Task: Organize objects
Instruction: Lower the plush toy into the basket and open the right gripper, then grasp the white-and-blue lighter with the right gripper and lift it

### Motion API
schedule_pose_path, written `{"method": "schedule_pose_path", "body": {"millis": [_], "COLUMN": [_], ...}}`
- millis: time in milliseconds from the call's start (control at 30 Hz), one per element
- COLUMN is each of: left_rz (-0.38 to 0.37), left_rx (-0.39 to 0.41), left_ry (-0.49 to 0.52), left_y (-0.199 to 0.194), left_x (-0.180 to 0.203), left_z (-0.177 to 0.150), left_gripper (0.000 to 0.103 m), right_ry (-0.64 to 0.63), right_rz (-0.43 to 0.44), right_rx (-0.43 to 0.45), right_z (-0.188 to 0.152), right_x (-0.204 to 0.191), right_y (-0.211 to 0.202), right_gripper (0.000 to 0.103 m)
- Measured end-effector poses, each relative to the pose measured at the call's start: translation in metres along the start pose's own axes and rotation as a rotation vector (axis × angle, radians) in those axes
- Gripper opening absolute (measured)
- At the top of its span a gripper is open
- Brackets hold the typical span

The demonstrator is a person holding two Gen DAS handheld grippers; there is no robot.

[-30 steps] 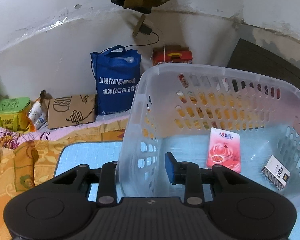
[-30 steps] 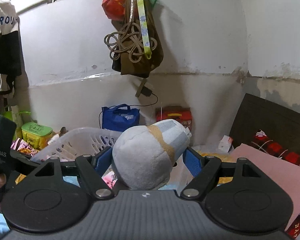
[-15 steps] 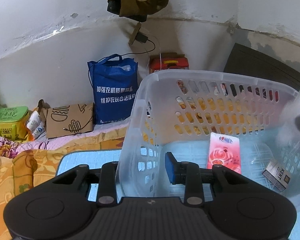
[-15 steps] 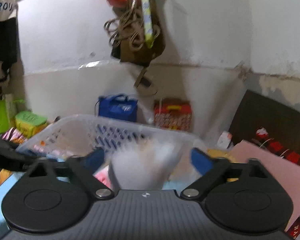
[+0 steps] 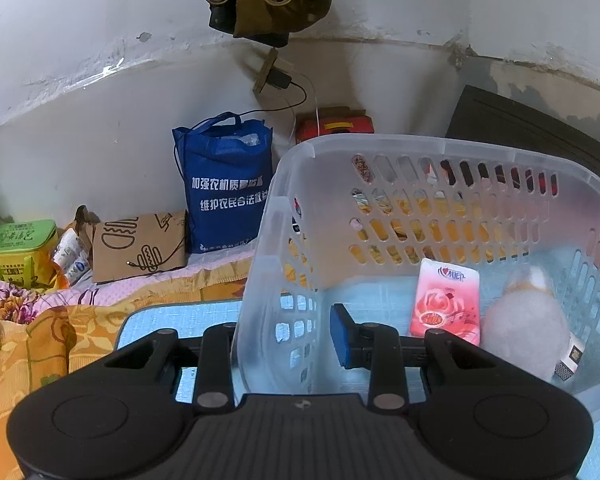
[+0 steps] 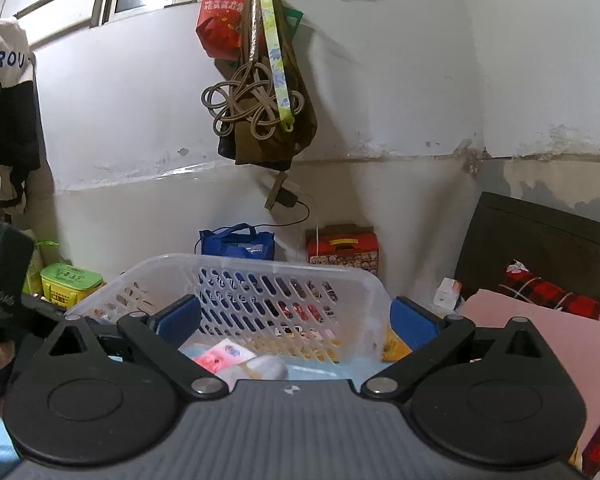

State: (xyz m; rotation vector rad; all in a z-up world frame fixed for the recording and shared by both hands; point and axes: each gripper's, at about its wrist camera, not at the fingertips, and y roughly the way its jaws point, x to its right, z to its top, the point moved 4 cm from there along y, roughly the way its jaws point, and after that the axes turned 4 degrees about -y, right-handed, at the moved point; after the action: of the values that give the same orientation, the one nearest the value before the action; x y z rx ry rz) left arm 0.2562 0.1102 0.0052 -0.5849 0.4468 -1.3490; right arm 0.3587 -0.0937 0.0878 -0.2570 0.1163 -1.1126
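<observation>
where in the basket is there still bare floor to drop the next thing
Free: the basket floor between its left wall and the pink tissue pack. Crowded: the right side, where the grey plush toy lies against the pack and over a small box.

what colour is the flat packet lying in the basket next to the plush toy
Pink with a rose print, white at the top: the packet shows best in the left wrist view.

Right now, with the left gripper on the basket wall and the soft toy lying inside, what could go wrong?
1. The left gripper pinches only one wall of the basket; lifting from there may tilt it and slide the contents.
2. The grey plush toy lies over the cigarette pack, which it could hide or press.
3. The open right gripper hangs above the rim and might knock it.
</observation>
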Motion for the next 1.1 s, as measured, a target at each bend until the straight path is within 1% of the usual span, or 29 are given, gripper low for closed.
{"method": "schedule_pose_path", "body": {"millis": [100, 267, 333, 467, 567, 667, 833, 867, 933, 1000, 1100], "left_rz": [-0.003, -0.012, -0.014, -0.017, -0.017, -0.003, -0.001, -0.002, -0.006, -0.009, -0.005], "left_rx": [-0.003, -0.006, -0.007, -0.006, -0.005, -0.013, -0.015, -0.014, -0.012, -0.014, -0.01], "left_ry": [0.0, 0.007, 0.006, 0.007, 0.011, 0.024, 0.026, 0.028, 0.031, 0.033, 0.034], "left_y": [0.001, 0.003, 0.004, 0.005, 0.004, 0.003, 0.004, 0.004, 0.004, 0.004, 0.004], "left_x": [-0.001, -0.002, -0.002, -0.001, -0.001, 0.0, -0.001, -0.001, -0.002, -0.002, -0.002], "left_z": [0.001, 0.003, 0.004, 0.004, 0.004, 0.003, 0.002, 0.002, 0.001, 0.001, 0.001], "left_gripper": [0.037, 0.037, 0.037, 0.037, 0.037, 0.037, 0.038, 0.038, 0.038, 0.038, 0.038], "right_ry": [0.011, 0.026, 0.027, 0.048, 0.058, 0.084, 0.066, 0.067, 0.07, 0.058, 0.032], "right_rz": [0.014, 0.034, 0.041, 0.064, 0.098, 0.126, 0.148, 0.163, 0.196, 0.229, 0.236], "right_rx": [0.032, 0.129, 0.137, 0.075, 0.02, -0.001, -0.037, -0.048, -0.07, -0.089, -0.106], "right_z": [-0.009, -0.037, -0.051, -0.076, -0.096, -0.113, -0.136, -0.141, -0.146, -0.151, -0.157], "right_x": [0.002, -0.003, -0.008, -0.014, -0.024, -0.036, -0.063, -0.068, -0.078, -0.092, -0.112], "right_y": [-0.025, -0.077, -0.084, -0.074, -0.069, -0.07, -0.073, -0.073, -0.071, -0.069, -0.067], "right_gripper": [0.103, 0.103, 0.103, 0.103, 0.103, 0.103, 0.103, 0.102, 0.093, 0.092, 0.092]}}
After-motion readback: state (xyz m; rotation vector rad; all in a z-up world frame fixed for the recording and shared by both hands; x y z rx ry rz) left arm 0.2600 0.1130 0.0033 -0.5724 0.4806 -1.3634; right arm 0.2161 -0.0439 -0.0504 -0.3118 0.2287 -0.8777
